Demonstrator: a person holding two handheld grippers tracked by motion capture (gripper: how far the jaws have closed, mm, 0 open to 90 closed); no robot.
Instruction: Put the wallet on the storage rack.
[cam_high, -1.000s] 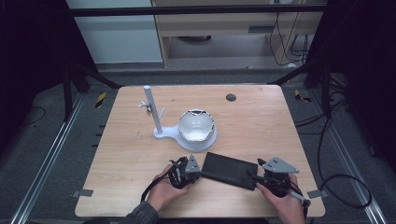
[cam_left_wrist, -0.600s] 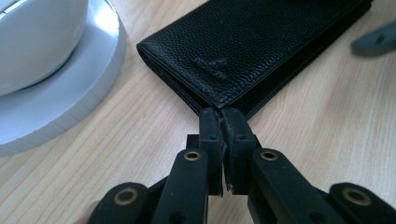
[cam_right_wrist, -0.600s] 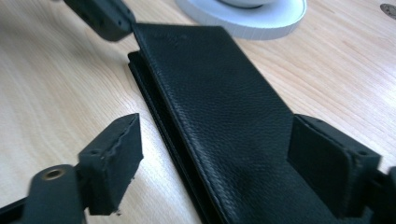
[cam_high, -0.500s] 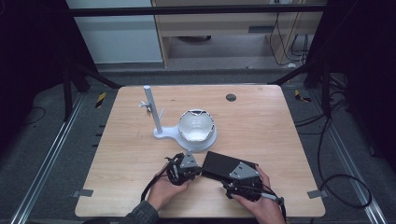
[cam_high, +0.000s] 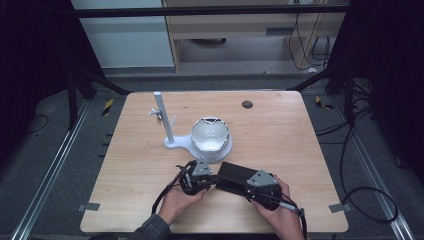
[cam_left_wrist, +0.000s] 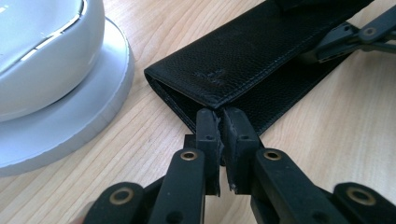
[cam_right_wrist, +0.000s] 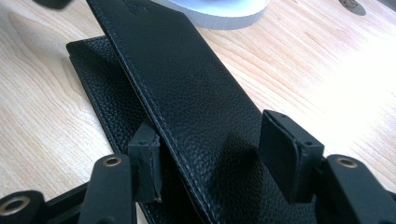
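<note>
The left gripper (cam_left_wrist: 220, 123) pinches the near edge of the black wallet (cam_left_wrist: 243, 60), which lies on the table (cam_high: 280, 125) just ahead of both tools. The right gripper (cam_right_wrist: 210, 149) has been closing, its jaws straddling the raised flap without pressing. Judged best: steady the left pinch and close squarely before lifting, away from the white stand (cam_high: 200, 142) beyond.

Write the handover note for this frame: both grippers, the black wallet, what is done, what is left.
Left gripper: shut on one edge of the black wallet.
Right gripper: jaws just closing, astride the wallet's raised top flap; one pad touches, the other stands clear.
Wallet: on the table, in front of the white stand.
Done: one edge pinned, flap partly lifted.
Left: probably grip the flap and open it fully.
</note>
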